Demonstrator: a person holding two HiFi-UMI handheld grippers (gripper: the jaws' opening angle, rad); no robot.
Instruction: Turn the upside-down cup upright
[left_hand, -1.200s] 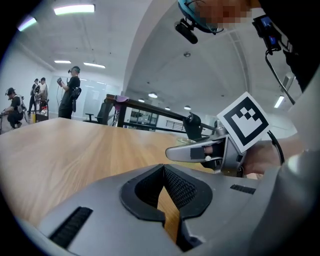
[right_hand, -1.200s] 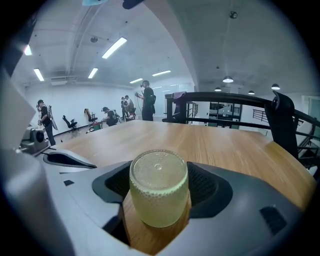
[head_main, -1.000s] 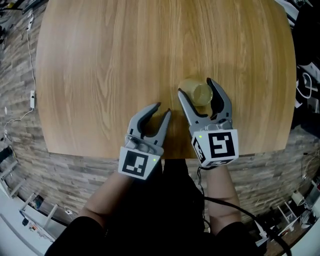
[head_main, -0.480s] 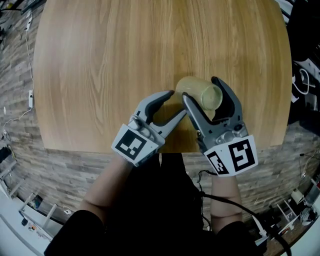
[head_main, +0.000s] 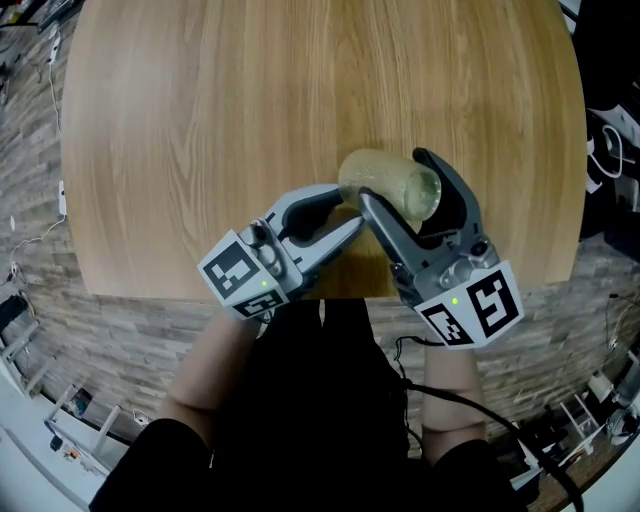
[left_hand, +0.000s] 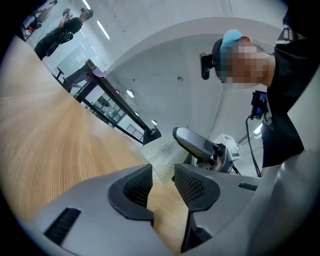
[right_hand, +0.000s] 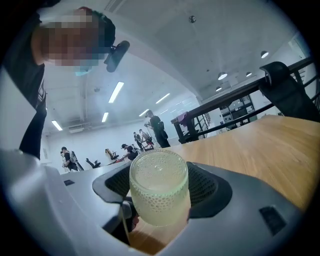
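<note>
1. Head view: the right hand-held gripper (head_main: 392, 178) is clamped across the sides of the cup (head_main: 385, 185). The cup is held clear of the surface (head_main: 250, 100), near its front edge, and lies roughly on its side with one flat end facing right. The left hand-held gripper (head_main: 342, 212) comes in from the left, its tips just beside the cup's other end.
2. Left gripper view: the jaws stand apart and have just been closing. Nothing sits between the pads. The cup's bumpy, translucent wall shows just past the tips, in line with the gap, so this one is released and has no grasp yet.
3. Right gripper view: both pads press the cup's sides and a round end faces the camera. I can't tell for sure whether that end is the base or the mouth.
4. Step, as I judge it: mid-flip, about half turned. The next move likely calls for rolling the right wrist until the mouth faces up, with the left steadying or taking the free end, then setting the cup down and letting go. The wall looks slick, so slipping is the risk.
</note>
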